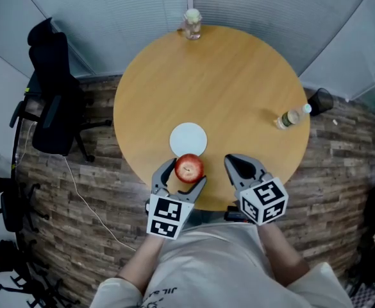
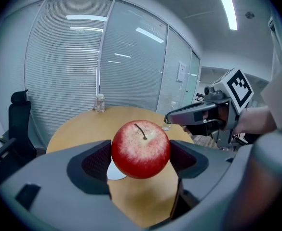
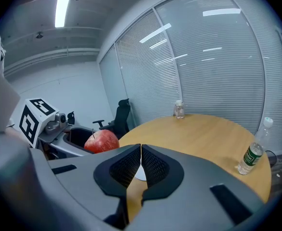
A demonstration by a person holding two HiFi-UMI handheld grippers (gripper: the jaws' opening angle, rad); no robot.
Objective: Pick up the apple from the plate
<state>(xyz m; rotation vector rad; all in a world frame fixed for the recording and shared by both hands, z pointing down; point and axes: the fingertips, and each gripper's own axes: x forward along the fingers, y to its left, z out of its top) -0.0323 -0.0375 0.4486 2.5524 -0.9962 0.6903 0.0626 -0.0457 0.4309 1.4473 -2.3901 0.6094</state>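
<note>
Left gripper [image 1: 184,177] clamps the apple [image 1: 189,167] across its widest girth, just off the plate [image 1: 188,138] above the table's [image 1: 225,88] near edge. Right gripper [image 1: 238,165] is closed, empty. Apple likely firm, smooth, bruisable; moderate pressure advised.

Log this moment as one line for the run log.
left gripper: shut on apple, clear of plate | right gripper: shut, empty | plate: on table
</note>
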